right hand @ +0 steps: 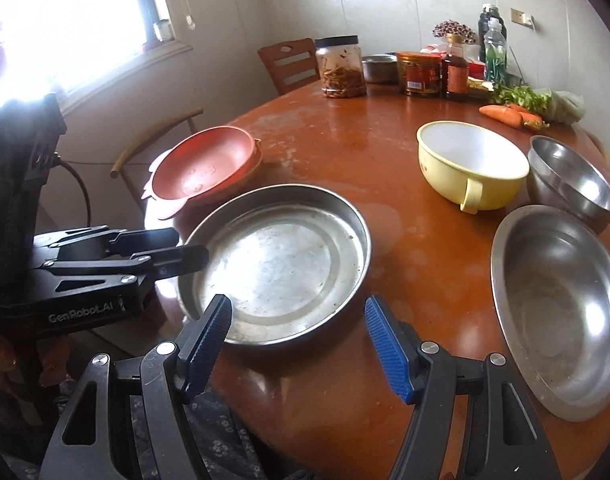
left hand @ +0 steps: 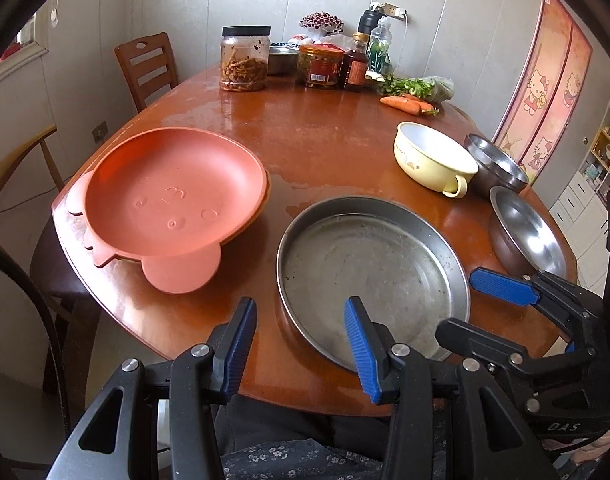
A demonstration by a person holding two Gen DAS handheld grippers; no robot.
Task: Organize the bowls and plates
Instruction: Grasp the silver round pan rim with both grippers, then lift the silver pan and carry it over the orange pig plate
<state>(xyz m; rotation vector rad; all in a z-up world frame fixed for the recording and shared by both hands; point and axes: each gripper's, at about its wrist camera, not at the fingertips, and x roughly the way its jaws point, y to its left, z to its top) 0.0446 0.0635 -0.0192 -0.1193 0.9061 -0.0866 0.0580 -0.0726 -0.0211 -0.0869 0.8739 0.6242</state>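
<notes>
Steel pan (left hand: 365, 264) just ahead of both jaws. Left gripper (left hand: 299, 306) released, empty; right gripper (right hand: 298, 302) released, empty.

Surface (left hand: 325, 136): rounded reddish-brown wood, glossy, with pale worn patches toward the middle. Directly on it:
- coral plates (left hand: 173, 196), stacked, at the left edge
- flat steel pan (left hand: 369, 272), near edge, just right of the plates
- yellow handled bowl (left hand: 433, 156), right of centre
- two steel bowls, nested (left hand: 497, 164), touching or just beside the yellow bowl
- wide steel bowl (left hand: 529, 232) at the right edge
- far end: dark-lidded jar (left hand: 245, 60), red-labelled jar (left hand: 321, 66), sauce bottle (left hand: 357, 64), steel dish (left hand: 283, 58), greens (left hand: 417, 86), carrots (left hand: 405, 105).
</notes>
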